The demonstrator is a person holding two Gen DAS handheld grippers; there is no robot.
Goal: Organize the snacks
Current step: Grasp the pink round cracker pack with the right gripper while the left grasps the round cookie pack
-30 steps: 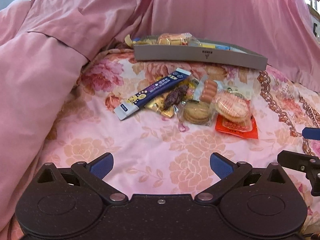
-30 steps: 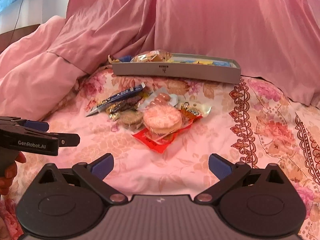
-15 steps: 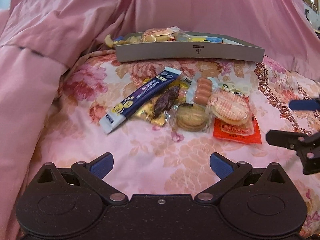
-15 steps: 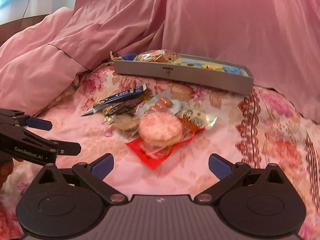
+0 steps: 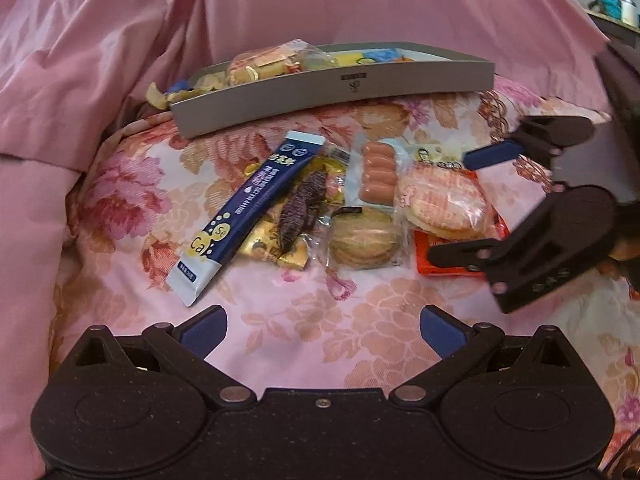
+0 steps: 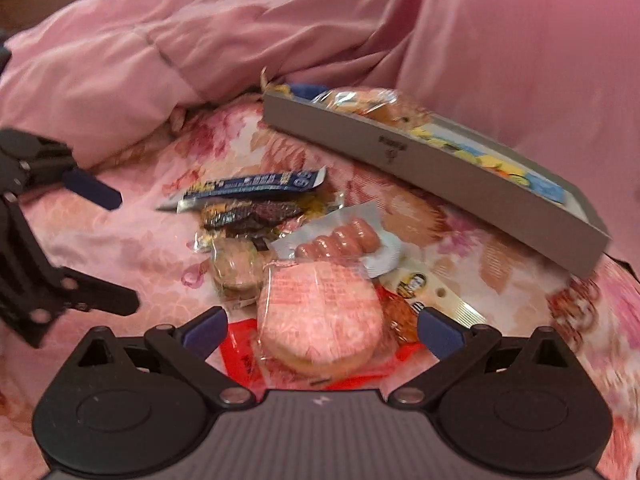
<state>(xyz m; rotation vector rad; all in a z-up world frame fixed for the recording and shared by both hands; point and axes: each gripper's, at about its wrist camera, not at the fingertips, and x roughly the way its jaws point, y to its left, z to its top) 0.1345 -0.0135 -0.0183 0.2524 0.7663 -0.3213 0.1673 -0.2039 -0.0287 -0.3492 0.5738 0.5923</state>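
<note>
My right claw (image 6: 320, 326) gapes wide, straddling the rice cracker pack (image 6: 318, 322) for a grab; my left claw (image 5: 322, 328) waits spread, empty, sachet (image 5: 244, 216) just ahead.

The bedspread (image 5: 248, 320) is pale pink with big pink and tan flowers all over it, and the quilt (image 5: 100, 40) bunched behind is plain dusty pink. The tray (image 5: 332, 88) is flat grey. The long sachet (image 5: 248, 208) is navy blue with white ends and yellow bubbles. The sausages (image 5: 376, 176) are orangey-pink in a clear pack. The round crackers (image 6: 316, 320) are pale pink-and-cream on a red packet (image 5: 444, 256). The biscuits (image 5: 362, 240) are tan. Both grippers are black with blue fingertips (image 5: 442, 330).
</note>
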